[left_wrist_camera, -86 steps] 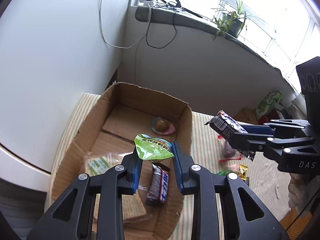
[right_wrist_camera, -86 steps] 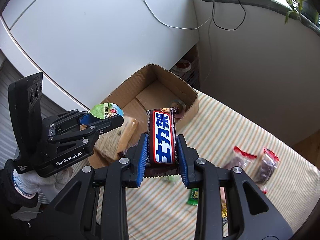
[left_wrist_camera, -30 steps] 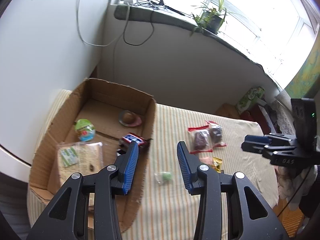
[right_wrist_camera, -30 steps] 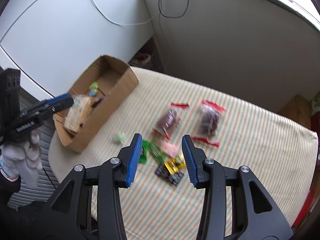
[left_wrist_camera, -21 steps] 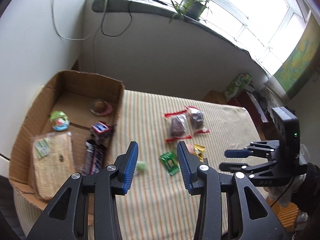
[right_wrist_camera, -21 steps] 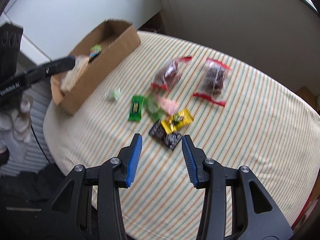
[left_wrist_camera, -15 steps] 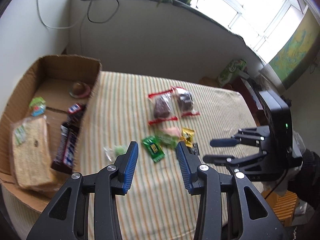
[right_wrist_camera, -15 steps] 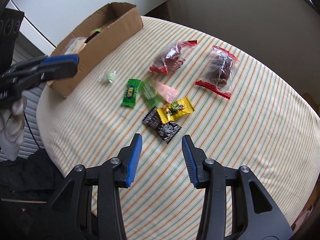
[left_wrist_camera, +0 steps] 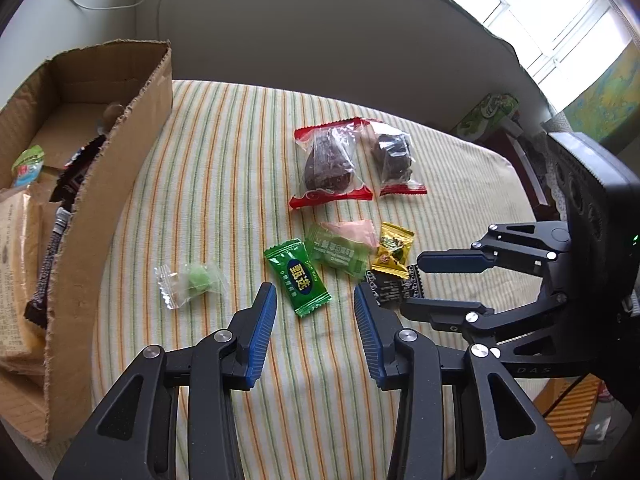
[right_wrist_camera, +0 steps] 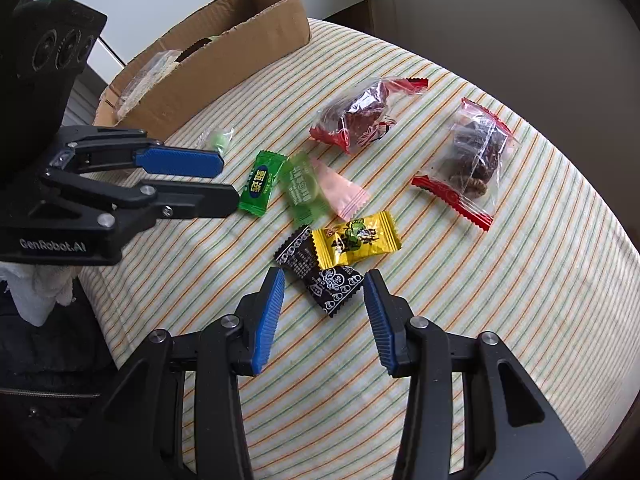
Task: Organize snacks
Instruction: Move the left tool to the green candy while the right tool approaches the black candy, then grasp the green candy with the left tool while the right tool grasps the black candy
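right wrist view: both grippers empty, spread wide over the loose snacks.

right gripper [right_wrist_camera: 324,284] hangs over the black candy packet [right_wrist_camera: 320,278], which lies on the striped tablecloth [right_wrist_camera: 520,280] straight ahead between the tips, long axis slanting across the gap, one end tucked under the yellow candy [right_wrist_camera: 356,240]. left gripper [left_wrist_camera: 315,302], also agape and holding nothing, hovers over the green candy [left_wrist_camera: 298,278], whose long axis runs roughly along the fingers. each arm looks nearest its own packet; the cardboard box [left_wrist_camera: 100,184] waits on the left gripper's side, so the black packet faces the longer carry.
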Tool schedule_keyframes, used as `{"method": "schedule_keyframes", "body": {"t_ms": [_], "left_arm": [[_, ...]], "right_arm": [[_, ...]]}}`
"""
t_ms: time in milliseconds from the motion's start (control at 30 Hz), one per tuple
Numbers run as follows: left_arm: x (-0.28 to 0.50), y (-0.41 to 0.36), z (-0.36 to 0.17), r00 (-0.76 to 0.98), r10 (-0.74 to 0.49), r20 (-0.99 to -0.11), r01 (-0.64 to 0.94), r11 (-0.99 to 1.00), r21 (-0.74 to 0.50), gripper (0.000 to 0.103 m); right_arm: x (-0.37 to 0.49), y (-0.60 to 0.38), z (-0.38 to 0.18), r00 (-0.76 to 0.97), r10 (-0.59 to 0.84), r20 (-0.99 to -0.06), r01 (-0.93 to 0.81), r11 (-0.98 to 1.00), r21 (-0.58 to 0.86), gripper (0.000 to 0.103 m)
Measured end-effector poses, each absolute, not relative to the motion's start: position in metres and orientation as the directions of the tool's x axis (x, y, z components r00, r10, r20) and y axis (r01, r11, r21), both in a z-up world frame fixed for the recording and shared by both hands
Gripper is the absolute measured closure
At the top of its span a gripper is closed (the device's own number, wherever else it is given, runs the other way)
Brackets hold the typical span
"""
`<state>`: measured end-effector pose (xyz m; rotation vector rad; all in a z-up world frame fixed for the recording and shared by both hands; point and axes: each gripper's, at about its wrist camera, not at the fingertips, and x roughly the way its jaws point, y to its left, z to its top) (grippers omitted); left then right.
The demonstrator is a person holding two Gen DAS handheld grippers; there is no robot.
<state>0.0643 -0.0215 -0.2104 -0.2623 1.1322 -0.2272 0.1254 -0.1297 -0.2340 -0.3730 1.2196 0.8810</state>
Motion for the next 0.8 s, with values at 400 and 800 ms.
{"method": "schedule_keyframes", "body": {"t_ms": [400, 800], "left_arm": [[0.071, -0.028, -0.222, 0.394, -0.284, -0.874, 0.047, 0.956, -0.290, 0.064], [0.078, -0.036, -0.223, 0.400, -0.260, -0.879, 0.066, 0.965, -0.256, 0.064]], "right_arm": [[0.125, -0.112, -0.236, 0.073, 0.388, -0.919, -0.795, 0.579, 0.181, 0.055], [0.100, -0.096, -0.246, 0.195, 0.335, -0.922, -0.784, 0.618, 0.059, 0.044]]}}
